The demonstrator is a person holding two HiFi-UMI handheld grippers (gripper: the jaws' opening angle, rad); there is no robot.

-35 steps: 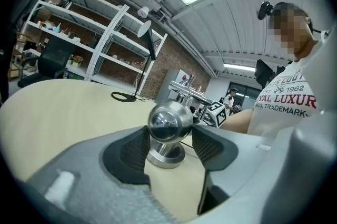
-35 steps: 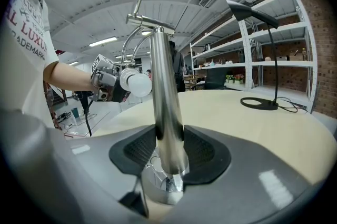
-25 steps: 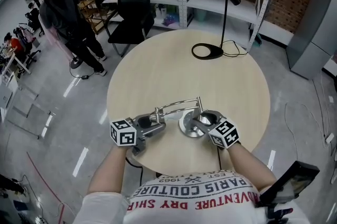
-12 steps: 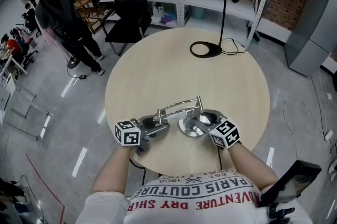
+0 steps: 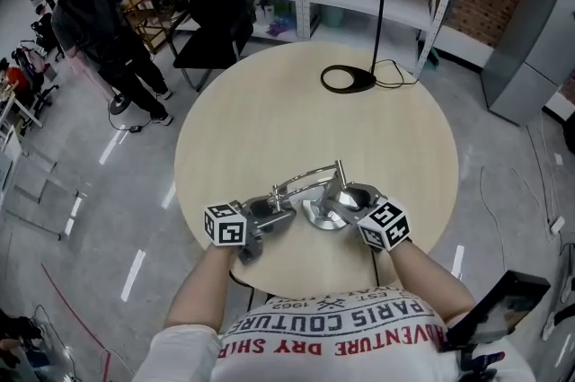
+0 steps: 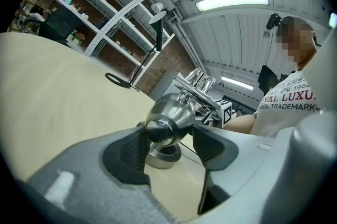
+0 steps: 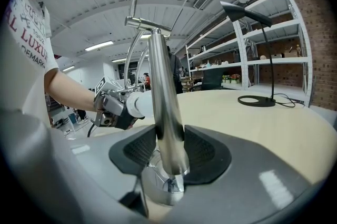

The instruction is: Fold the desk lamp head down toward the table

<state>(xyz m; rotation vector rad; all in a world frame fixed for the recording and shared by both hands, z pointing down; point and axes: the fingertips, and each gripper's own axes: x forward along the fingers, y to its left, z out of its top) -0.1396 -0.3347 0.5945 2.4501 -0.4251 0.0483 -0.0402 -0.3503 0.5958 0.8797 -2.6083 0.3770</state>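
- Since a second ago, the left gripper (image 5: 268, 211) has eased down and in toward the lamp's base (image 5: 320, 217), carrying the lamp head (image 6: 168, 118) with it; the right gripper (image 5: 340, 207) has kept its place.
- Nearest the person, the left gripper's pads are closed on the chrome dome of the lamp head, one on each side. The dome is round and slick, so I judge a steady squeeze matters more than speed.
- Just beside it, the right gripper's pads clamp the upright stem (image 7: 164, 107) low down, right above the base. That looks like the anchor: holding it firm should stop the base from tipping or sliding on the table (image 5: 269, 115).
- The desk lamp stands at the table's near edge, its thin arm (image 5: 308, 176) arching from the stem's top over to the head, which hangs low, close above the tabletop.
- Finishing well probably means lowering the head in an arc about the top joint, not dragging it sideways.
- Far across the table stands a black lamp (image 5: 349, 79), well clear of the work.
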